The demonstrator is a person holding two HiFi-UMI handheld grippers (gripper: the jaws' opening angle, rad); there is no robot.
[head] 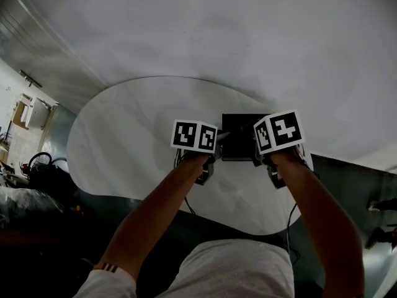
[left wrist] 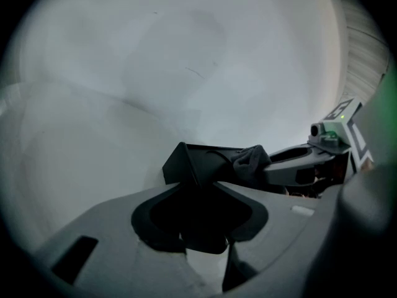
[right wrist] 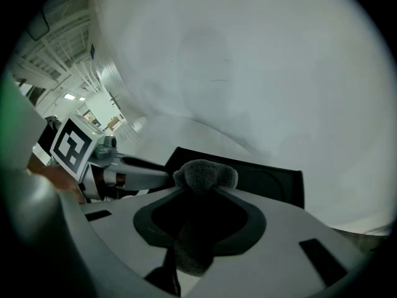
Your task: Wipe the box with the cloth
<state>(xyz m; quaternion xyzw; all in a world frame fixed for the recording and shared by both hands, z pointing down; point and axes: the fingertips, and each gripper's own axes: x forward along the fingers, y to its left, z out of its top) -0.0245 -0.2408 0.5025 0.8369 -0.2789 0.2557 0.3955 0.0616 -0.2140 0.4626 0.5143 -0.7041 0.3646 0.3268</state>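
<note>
Left claw (left wrist: 197, 188) is clamped on a corner of the black rectangular box (head: 239, 135) on the white round table (head: 124, 148). Right claw (right wrist: 201, 188) pinches the fuzzy grey cloth (right wrist: 205, 176) against it. I'd keep the box pinned and sweep slow and flat.

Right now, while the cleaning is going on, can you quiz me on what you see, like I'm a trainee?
1. True or false: the right hand-held gripper holds the grey cloth.
2. What colour is the box? A white, B black, C red.
3. Fill in: the box sits on a round white ____.
Key: 1 true; 2 B; 3 table.
</note>
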